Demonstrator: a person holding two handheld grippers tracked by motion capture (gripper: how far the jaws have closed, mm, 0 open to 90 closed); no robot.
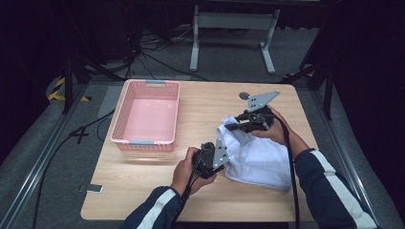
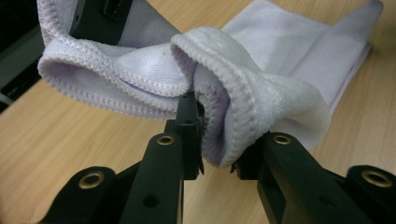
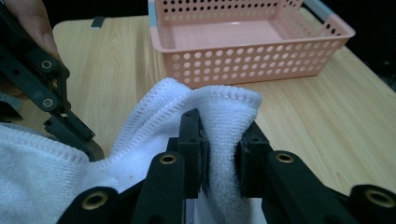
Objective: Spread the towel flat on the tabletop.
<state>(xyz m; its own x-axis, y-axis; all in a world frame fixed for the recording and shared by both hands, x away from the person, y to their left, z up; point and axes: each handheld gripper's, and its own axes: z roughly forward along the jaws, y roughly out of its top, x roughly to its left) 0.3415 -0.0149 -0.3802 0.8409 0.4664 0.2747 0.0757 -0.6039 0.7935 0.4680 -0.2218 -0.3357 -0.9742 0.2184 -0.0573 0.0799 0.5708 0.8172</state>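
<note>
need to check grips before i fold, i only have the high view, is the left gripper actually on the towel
Observer: Yes. In the left gripper view the left gripper is shut on a bunched hem of the towel.
Operator: and the right one
Observer: In its own view the right gripper is shut on a folded edge of the towel too.
Operator: anything in the basket
Observer: No. The right gripper view looks into the basket from the side, and its floor is bare.
</note>
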